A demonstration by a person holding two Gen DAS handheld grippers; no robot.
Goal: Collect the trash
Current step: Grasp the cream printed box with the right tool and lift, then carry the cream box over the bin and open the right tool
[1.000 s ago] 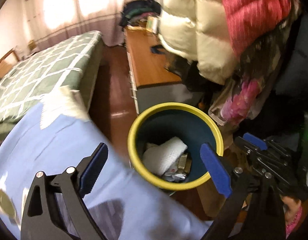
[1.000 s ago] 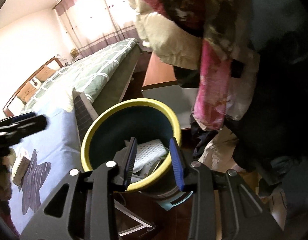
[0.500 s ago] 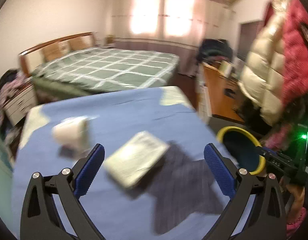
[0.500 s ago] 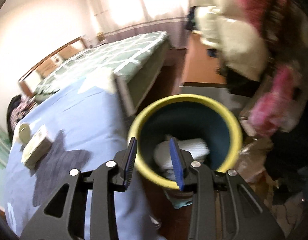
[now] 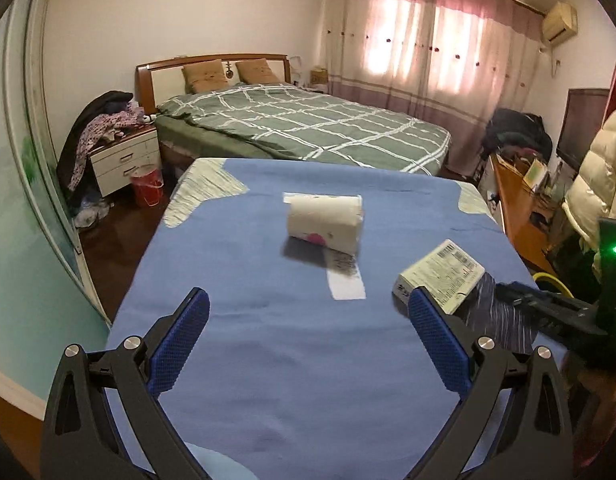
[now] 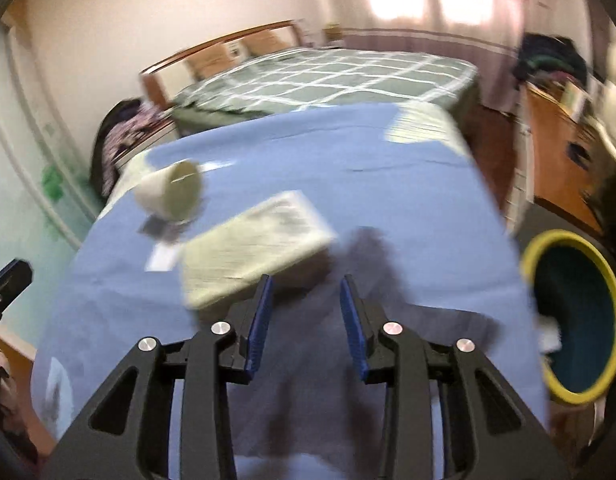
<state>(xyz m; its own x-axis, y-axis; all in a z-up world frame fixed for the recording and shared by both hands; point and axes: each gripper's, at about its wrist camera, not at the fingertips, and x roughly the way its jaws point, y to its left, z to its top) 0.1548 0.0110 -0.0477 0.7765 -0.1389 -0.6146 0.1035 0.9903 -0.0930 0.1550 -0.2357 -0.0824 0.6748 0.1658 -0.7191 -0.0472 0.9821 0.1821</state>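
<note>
Trash left on the blue-covered worktop (image 5: 308, 380) comes to 2 pieces: a flat cardboard box (image 5: 441, 276) near the right edge and a paper roll (image 5: 325, 222) lying further in, well apart from the yellow-rimmed bin (image 6: 575, 316) beside the worktop. A second ago both cameras looked into that bin; now both face the worktop, so a drop looks finished and the next pickup begins. The left hand-held gripper (image 5: 308, 352) stands wide open and empty. The right hand-held gripper (image 6: 306, 316) is opening, nothing between its jaws, just short of the box.
</note>
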